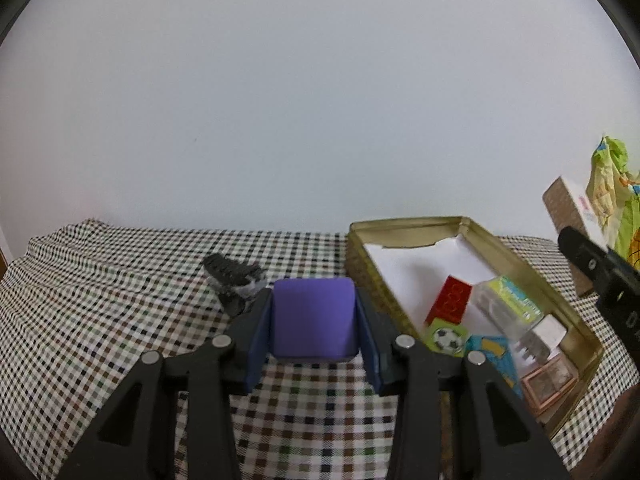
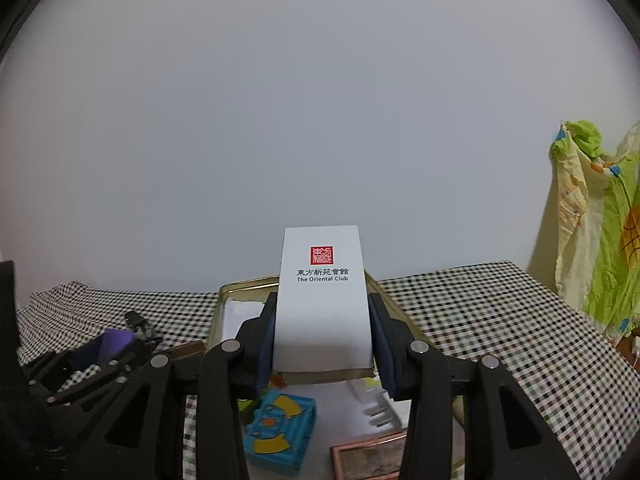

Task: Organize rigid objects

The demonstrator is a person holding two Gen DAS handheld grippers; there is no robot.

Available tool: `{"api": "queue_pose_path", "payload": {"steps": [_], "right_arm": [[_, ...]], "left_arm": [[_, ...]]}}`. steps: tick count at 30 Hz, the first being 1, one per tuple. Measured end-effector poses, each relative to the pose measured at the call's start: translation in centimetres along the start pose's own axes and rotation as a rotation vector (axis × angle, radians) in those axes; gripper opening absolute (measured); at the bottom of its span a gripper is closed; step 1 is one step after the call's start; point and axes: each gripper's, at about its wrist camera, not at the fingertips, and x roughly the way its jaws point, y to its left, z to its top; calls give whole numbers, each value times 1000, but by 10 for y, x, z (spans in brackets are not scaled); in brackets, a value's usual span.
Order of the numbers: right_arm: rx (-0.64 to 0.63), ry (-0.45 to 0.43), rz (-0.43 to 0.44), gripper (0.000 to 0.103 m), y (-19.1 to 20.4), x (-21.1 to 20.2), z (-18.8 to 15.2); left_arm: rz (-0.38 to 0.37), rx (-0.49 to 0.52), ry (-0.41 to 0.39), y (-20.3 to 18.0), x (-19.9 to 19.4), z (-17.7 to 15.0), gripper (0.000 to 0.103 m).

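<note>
In the left wrist view, the left gripper (image 1: 314, 320) pinches a purple block (image 1: 313, 317) above the checkered cloth (image 1: 100, 300), beside the gold tin (image 1: 404, 226), likely bound for it. In the right wrist view, the right gripper (image 2: 322, 336) clamps a white Oriental Club box (image 2: 322, 300) upright over the tin's contents, presumably for packing.

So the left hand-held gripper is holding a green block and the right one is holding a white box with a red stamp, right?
Not quite. The block in the left hand-held gripper is purple, not green, as the left wrist view shows. The rest is right: the right hand-held gripper holds a white box with a red stamp.
</note>
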Motion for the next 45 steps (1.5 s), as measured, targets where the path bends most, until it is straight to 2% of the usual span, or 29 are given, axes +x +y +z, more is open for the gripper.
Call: {"api": "queue_pose_path", "payload": {"steps": [10,22,31,41,45], "right_arm": [[10,10,-50,45,-22,6,2],[-1,41,-89,45,-37,23,0],[-26,78,-104,45,-44,33,-2],[-54,125,-98,45,-42,38,-6],[-67,156,-96,45,-42,45,-9]], "left_arm": [[-58,3,-39,-24,-8,14,39],[-137,34,-40,-62,-3,27,39],[-192,62,-2,-91,3,26,39],[-230,72,87,-97,21,14,39],[-220,74,107,-95,26,10,39]]}}
